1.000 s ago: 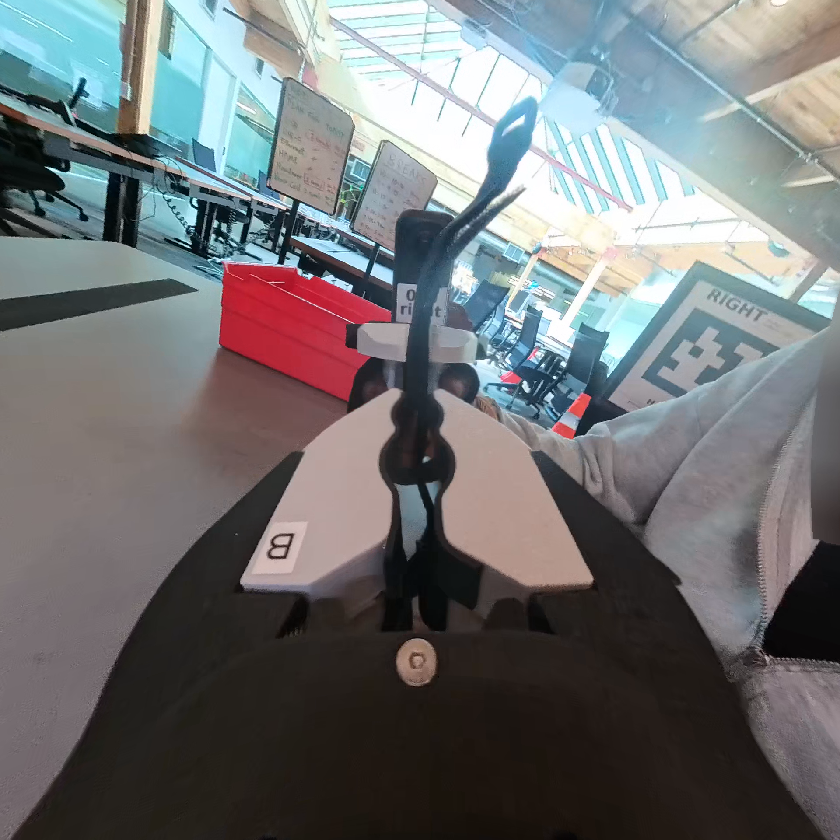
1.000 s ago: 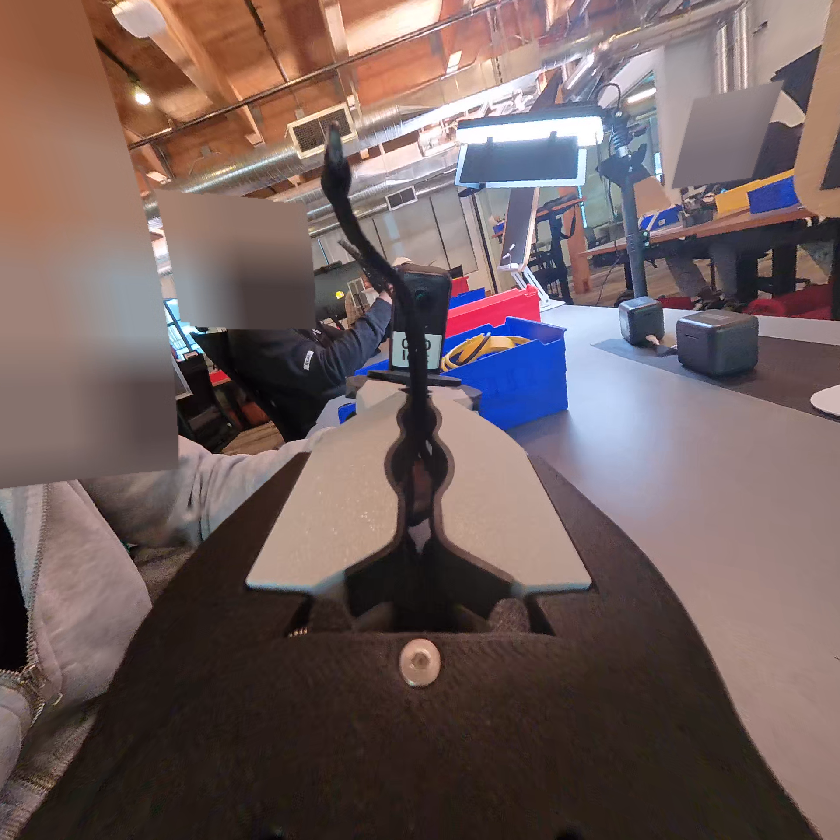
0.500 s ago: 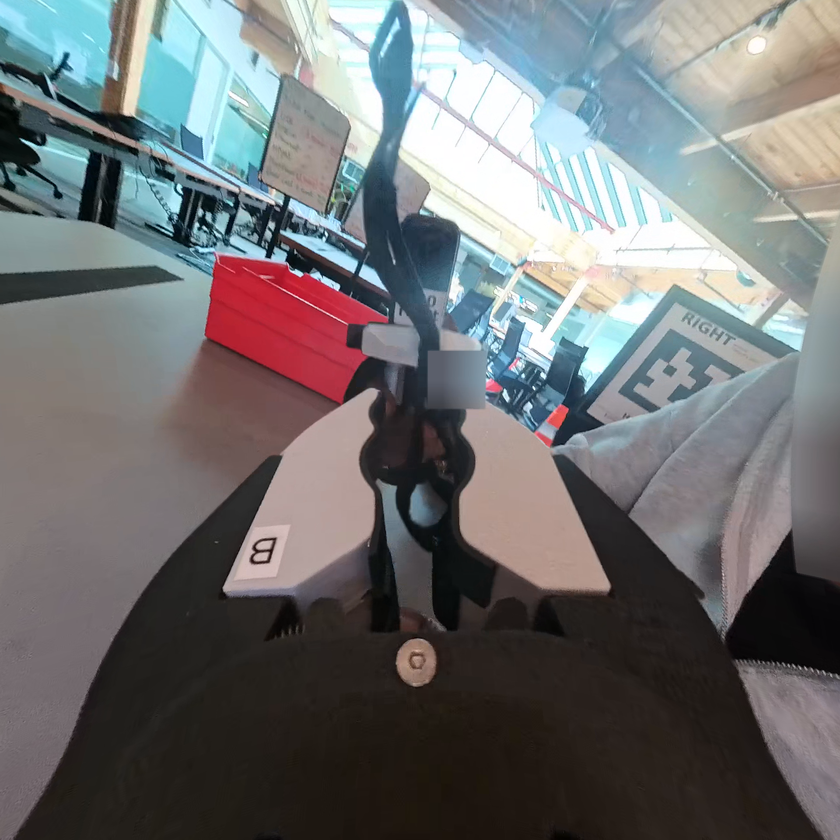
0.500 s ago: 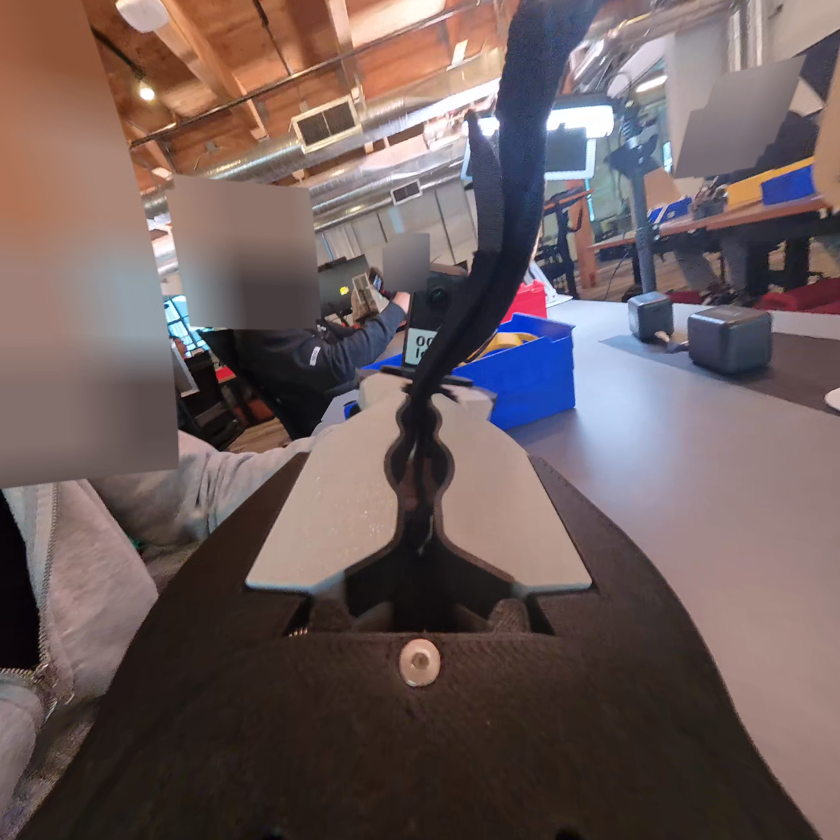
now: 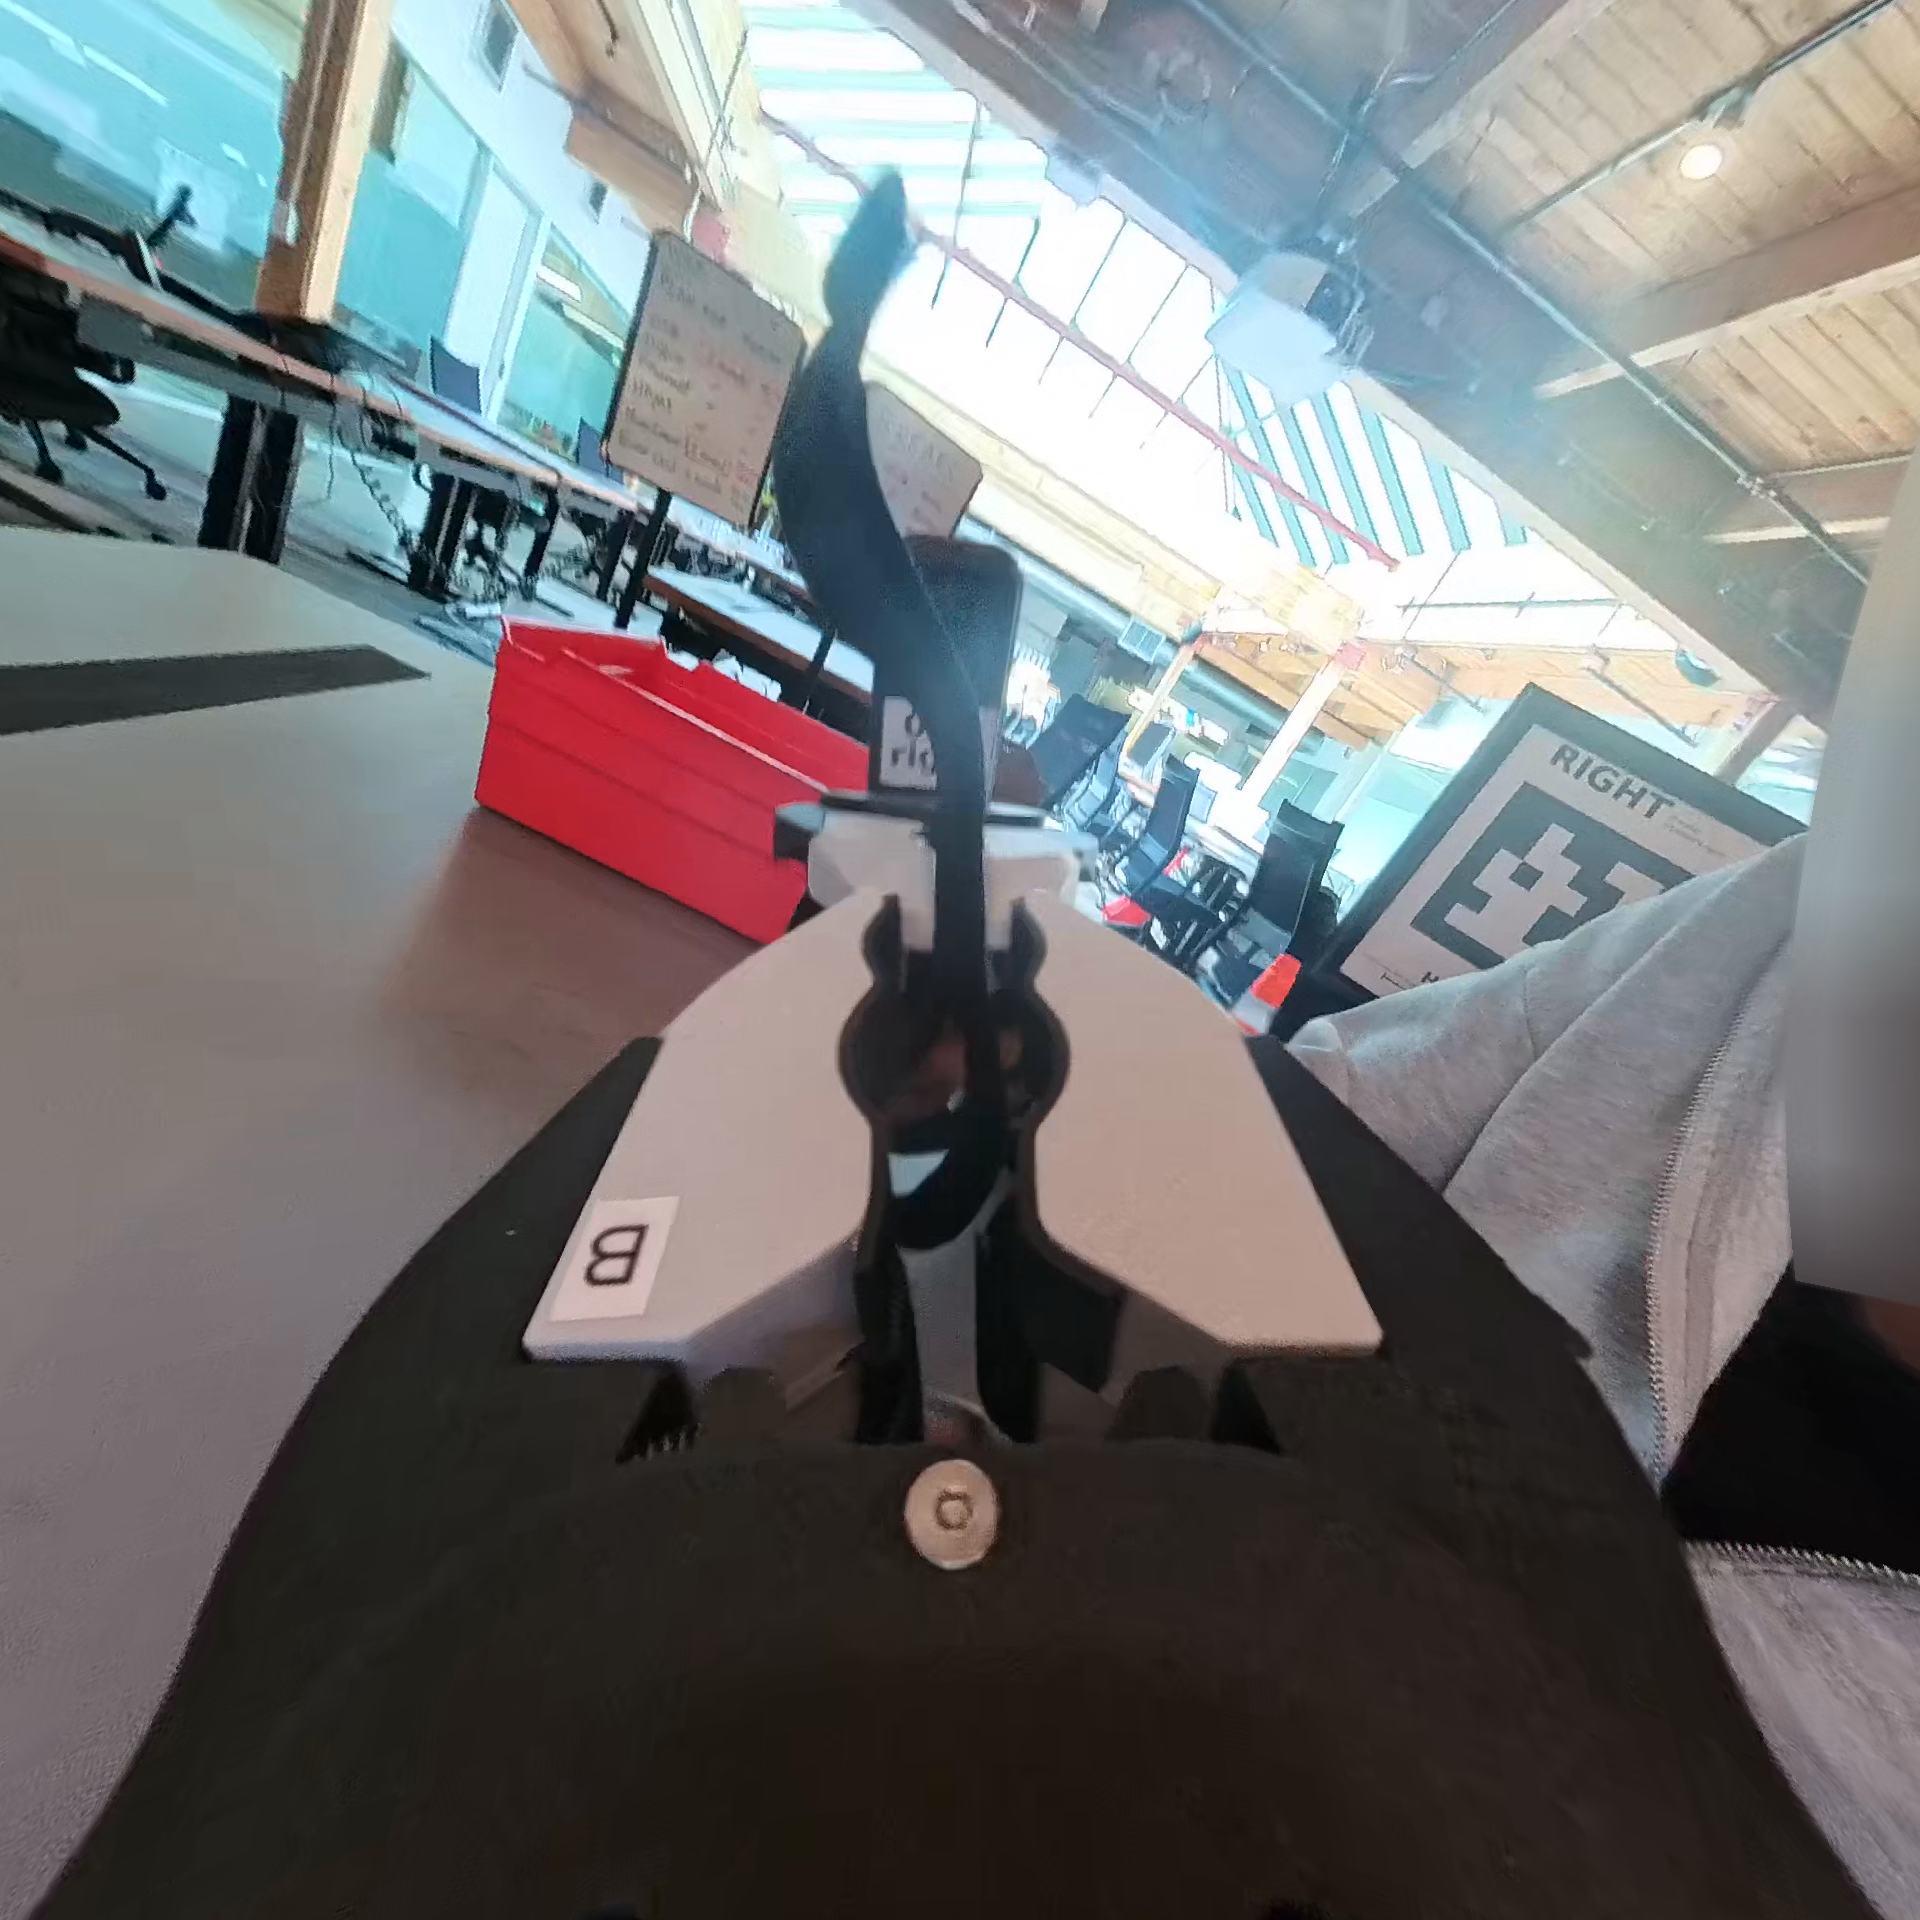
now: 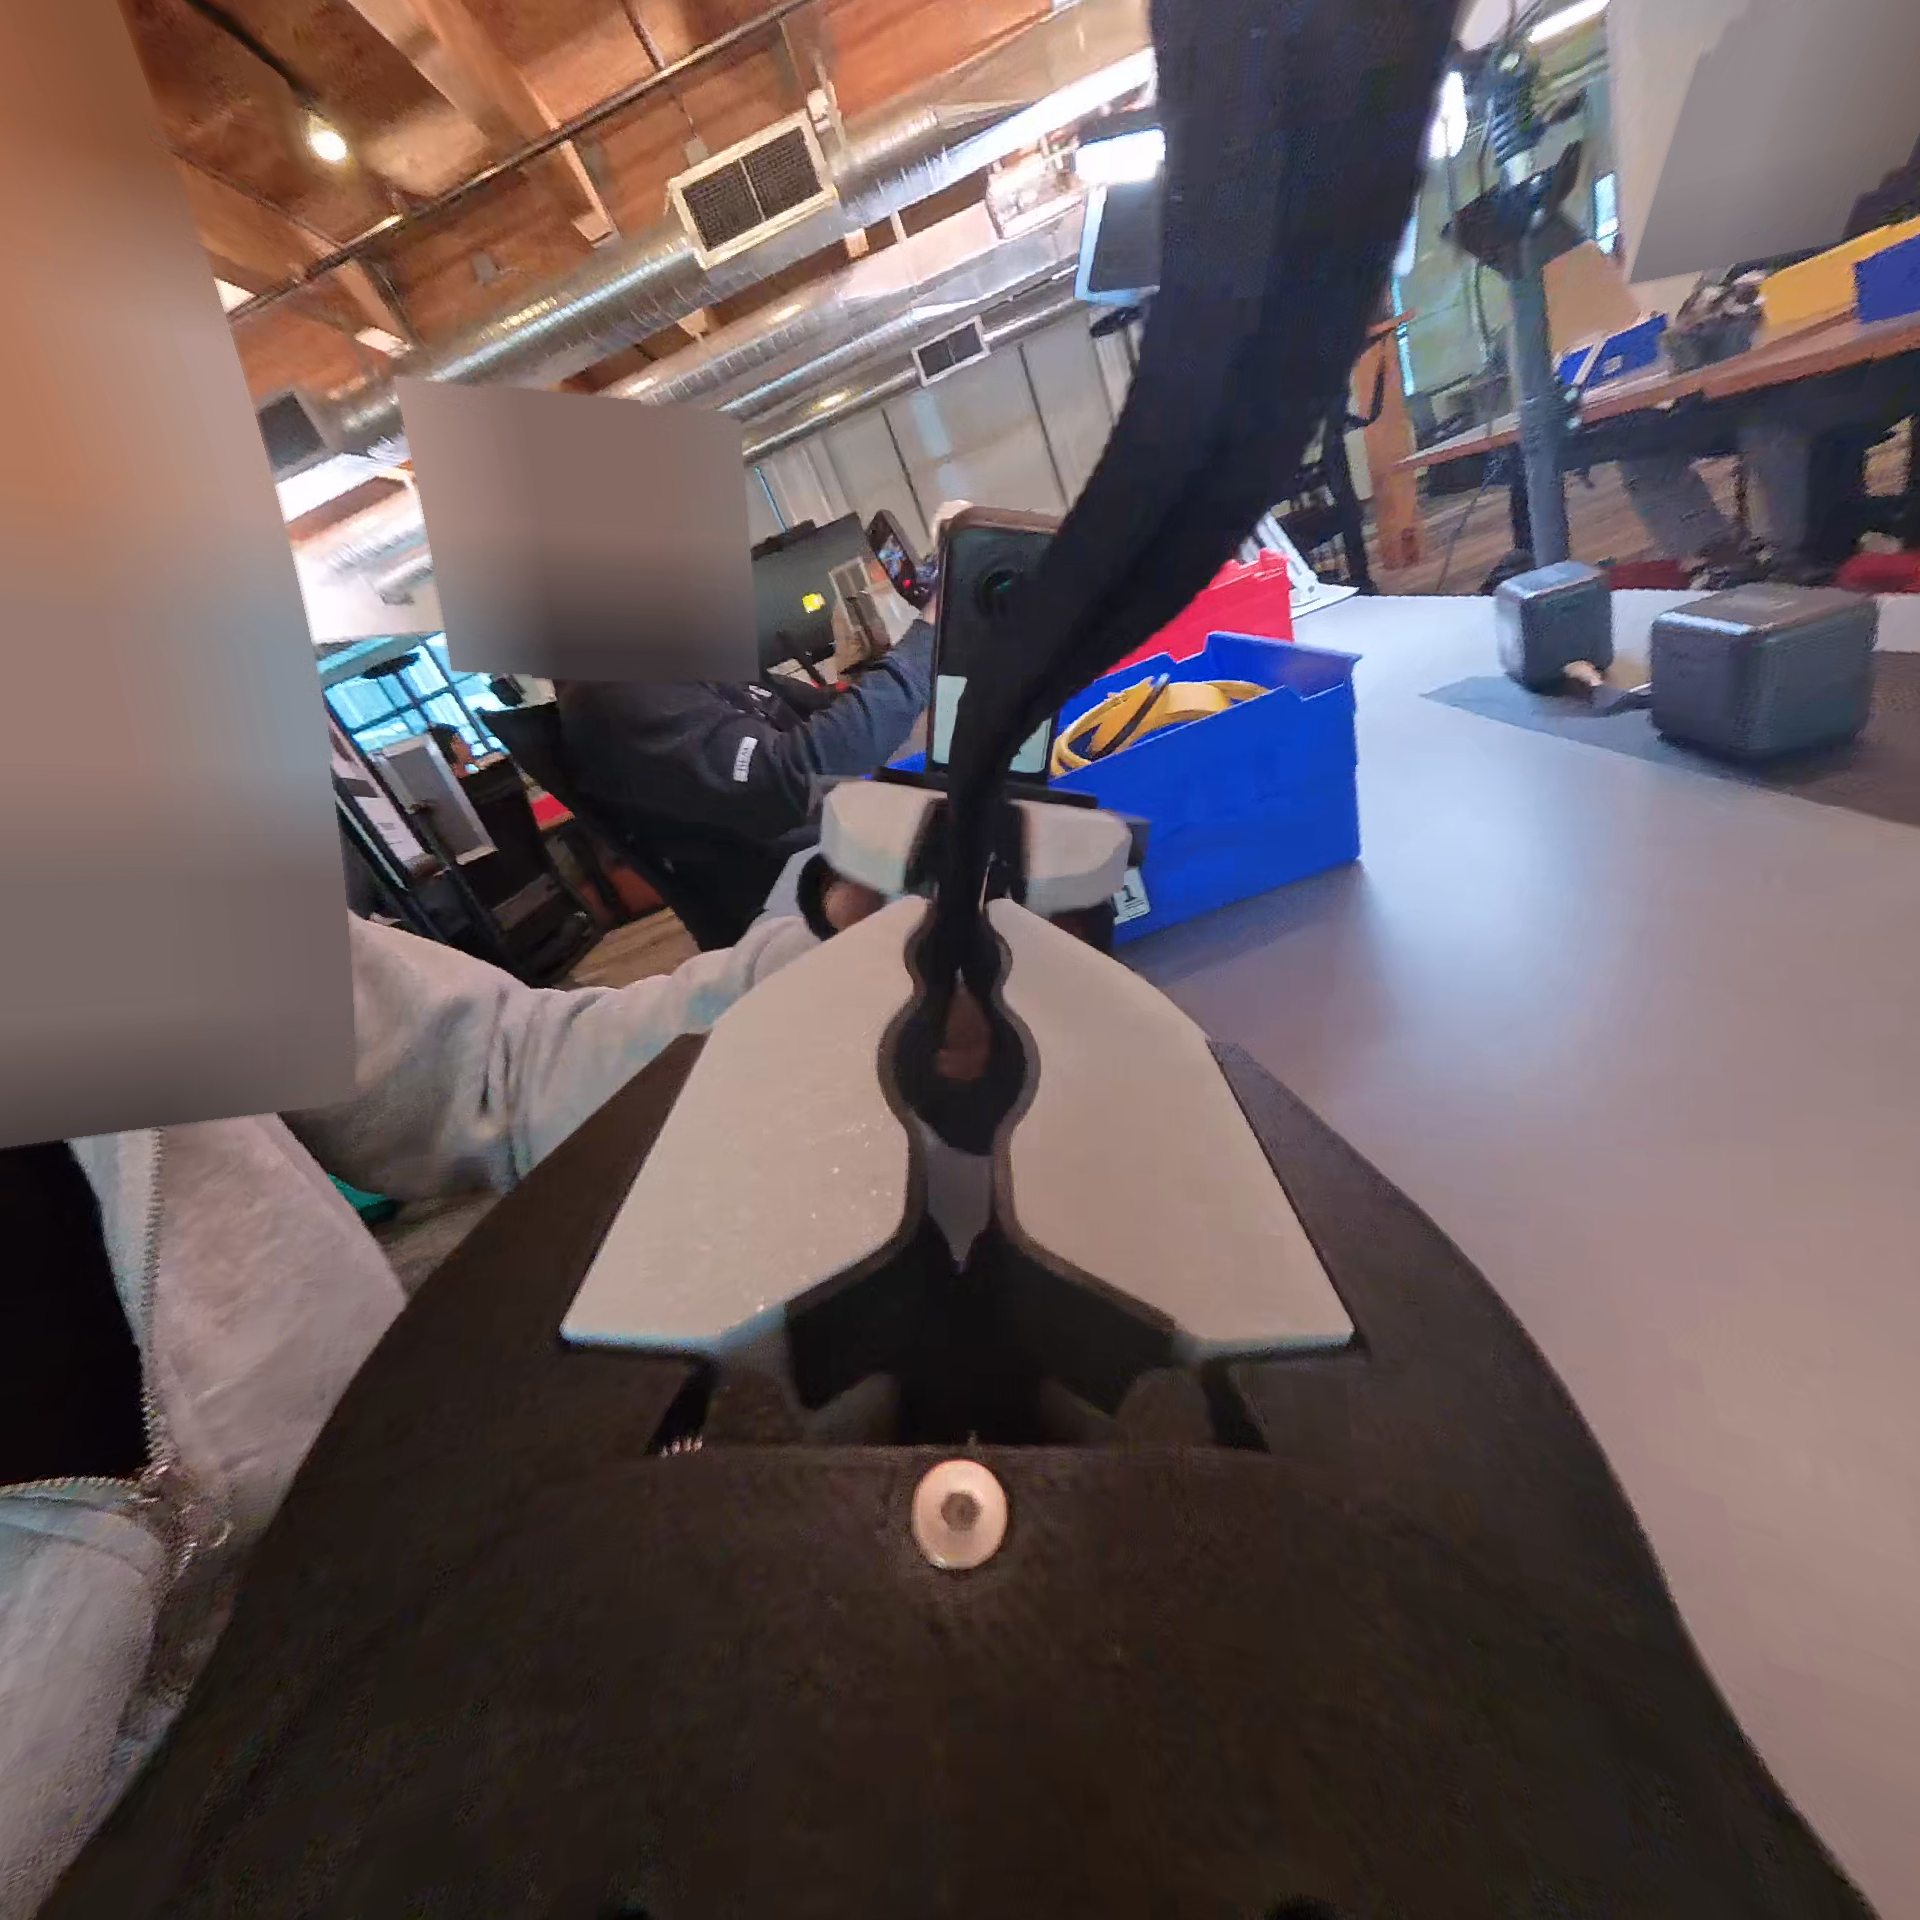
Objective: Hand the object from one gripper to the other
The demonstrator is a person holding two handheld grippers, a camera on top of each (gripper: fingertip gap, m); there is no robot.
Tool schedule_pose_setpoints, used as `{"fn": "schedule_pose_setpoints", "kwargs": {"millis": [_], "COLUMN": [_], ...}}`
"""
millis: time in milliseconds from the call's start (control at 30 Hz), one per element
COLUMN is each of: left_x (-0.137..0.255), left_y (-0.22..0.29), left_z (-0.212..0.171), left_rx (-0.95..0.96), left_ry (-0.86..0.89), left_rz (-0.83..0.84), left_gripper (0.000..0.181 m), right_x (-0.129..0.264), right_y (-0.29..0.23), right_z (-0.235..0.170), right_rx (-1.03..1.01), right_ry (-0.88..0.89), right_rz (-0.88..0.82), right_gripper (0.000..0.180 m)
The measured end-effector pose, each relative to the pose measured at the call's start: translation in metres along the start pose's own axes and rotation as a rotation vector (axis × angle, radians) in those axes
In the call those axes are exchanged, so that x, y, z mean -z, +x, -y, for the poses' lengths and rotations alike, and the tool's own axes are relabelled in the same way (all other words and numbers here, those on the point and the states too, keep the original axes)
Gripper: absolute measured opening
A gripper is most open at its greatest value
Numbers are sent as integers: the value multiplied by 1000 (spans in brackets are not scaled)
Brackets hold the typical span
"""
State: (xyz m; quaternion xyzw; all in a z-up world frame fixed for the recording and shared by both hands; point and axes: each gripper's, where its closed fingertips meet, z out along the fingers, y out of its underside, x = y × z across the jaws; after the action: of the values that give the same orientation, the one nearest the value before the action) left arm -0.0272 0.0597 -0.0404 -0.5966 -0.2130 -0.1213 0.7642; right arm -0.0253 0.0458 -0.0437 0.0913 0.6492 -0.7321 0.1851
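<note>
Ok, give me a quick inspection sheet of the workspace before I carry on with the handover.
Surface: grey tabletop, with a dark mat at the far end.
Job's things: floppy black fabric strap, running between both tongs.
Clutter: red plastic bin; blue plastic bin; two dark grey cubes on the mat.
Grippers: right tongs shut on the strap; left tongs look slightly parted around it.
Cables: yellow coiled cable inside the blue bin.
Surroundings: two whiteboards, desks, a person in a dark jacket.
</note>
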Motion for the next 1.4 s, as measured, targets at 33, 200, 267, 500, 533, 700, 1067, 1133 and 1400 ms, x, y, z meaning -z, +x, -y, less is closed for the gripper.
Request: {"fn": "schedule_pose_setpoints", "kwargs": {"millis": [33, 200, 267, 500, 533, 700, 1067, 1133, 1400], "left_x": [-1, -5, -4, 1, 1, -3, 9, 7, -1], "left_y": [-1, 3, 6, -1, -2, -1, -8, -6, 6], "left_z": [-5, -16, -11, 2, 1, -14, 11, 9, -2], "left_rx": [5, -70, -91, -39, -33, -34, 178, 205, 265], "left_ry": [-33, -94, -77, 9, 2, -91, 65, 61, 1], "left_rz": [-2, -6, -11, 13, 23, -1, -22, -39, -120], "left_gripper": [25, 6, 5, 10, 15, 14, 6, 6, 7], "right_x": [2, 8, 7, -4, -3, 7, 17, 12, 4], "right_y": [1, 1, -1, -4, -3, 2, 5, -1, 1], "right_z": [3, 12, 14, -11, -10, 9, 23, 14, 7], "right_rx": [14, 19, -5, -7, 14, 18, 1086, 1424, 1744], "right_ry": [7, 52, 75, -65, -62, 26, -115, -216, -318], "right_rz": [-12, -17, -1, 28, 13, -24, -460, -528, -643], "right_gripper": [5, 7, 12, 6, 6, 5, 60, 48, 21]}}
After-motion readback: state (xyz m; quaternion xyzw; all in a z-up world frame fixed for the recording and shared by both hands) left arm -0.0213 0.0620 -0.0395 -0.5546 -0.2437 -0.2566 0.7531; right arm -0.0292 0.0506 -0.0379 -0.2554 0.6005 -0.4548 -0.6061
